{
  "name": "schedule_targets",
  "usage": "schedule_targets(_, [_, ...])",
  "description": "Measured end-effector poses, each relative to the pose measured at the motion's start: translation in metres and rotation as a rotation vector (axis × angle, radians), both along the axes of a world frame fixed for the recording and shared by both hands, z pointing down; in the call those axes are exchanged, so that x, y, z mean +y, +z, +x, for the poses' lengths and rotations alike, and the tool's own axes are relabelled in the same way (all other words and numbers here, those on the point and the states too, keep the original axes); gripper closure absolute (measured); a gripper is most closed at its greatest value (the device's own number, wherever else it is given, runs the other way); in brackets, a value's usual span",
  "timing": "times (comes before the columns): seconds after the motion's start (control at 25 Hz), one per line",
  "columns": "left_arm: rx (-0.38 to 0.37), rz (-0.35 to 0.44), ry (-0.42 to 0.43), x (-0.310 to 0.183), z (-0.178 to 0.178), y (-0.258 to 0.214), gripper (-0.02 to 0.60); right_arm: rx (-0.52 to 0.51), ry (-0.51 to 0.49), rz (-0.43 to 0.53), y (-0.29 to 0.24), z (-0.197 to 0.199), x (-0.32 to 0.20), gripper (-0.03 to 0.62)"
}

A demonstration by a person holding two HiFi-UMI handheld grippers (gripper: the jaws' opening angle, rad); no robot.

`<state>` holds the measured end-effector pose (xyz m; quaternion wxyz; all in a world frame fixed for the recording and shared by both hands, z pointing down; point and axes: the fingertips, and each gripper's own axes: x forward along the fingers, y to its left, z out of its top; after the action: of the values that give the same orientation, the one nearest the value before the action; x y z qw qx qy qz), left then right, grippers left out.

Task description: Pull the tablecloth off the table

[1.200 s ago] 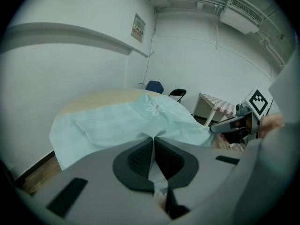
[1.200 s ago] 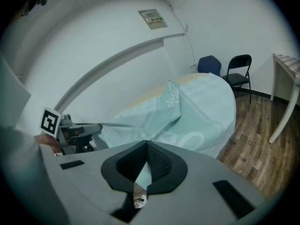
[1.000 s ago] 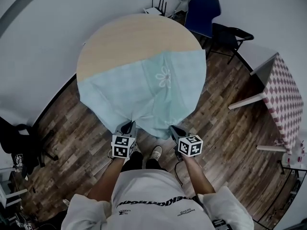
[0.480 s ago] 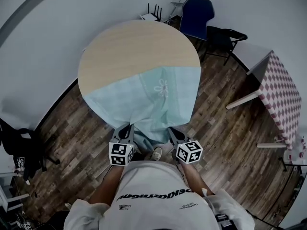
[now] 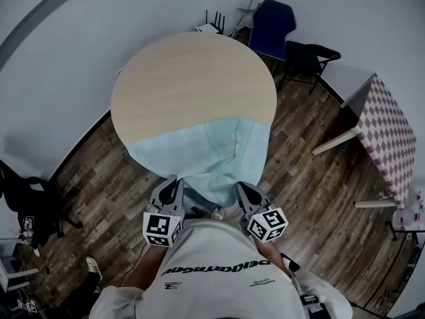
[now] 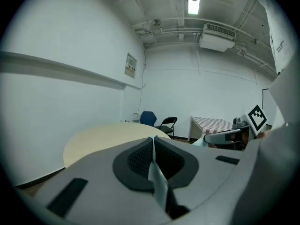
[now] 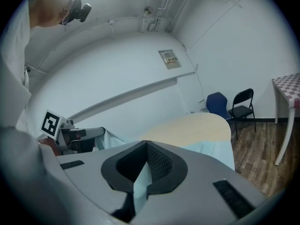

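Left hand-held gripper [image 6: 153, 143] is clamped tight on a thin fold of the pale tablecloth [image 6: 157, 182], which runs down between the dark pads. Just past the jaws is the bare top of the round desk [image 6: 101, 136]. Behind the desk there's a blue chair [image 6: 148, 118] and a black folding chair [image 6: 168, 123]. Off to the desk's right is a second desk with a checkered cover [image 6: 213, 122]. Nearer, on that same side, is the right hand-held gripper [image 6: 211, 137] with its marker cube [image 6: 257, 117].

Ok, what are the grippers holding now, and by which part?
Both are shut on the light blue tablecloth, pinching its near edge that hangs off the round table: left gripper toward the left, right gripper toward the right.
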<state>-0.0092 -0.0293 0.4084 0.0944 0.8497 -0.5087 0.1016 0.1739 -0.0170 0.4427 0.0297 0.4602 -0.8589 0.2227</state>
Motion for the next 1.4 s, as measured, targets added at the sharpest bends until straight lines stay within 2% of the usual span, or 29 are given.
schedule_targets(0.44, [0.035,0.14,-0.023,0.02,-0.002,-0.058,0.566,-0.009,0.021,0.181,-0.062,0.002,0.015,0.562])
schedule_targets(0.88, [0.061,0.246,-0.067,0.033,-0.005,-0.105,0.566,-0.024,0.063,0.323,-0.118,0.018,0.021,0.562])
schedule_targets(1.4, [0.052,0.283,-0.073,0.011,-0.004,-0.118,0.566,-0.003,0.074,0.351,-0.133,0.017,-0.006,0.561])
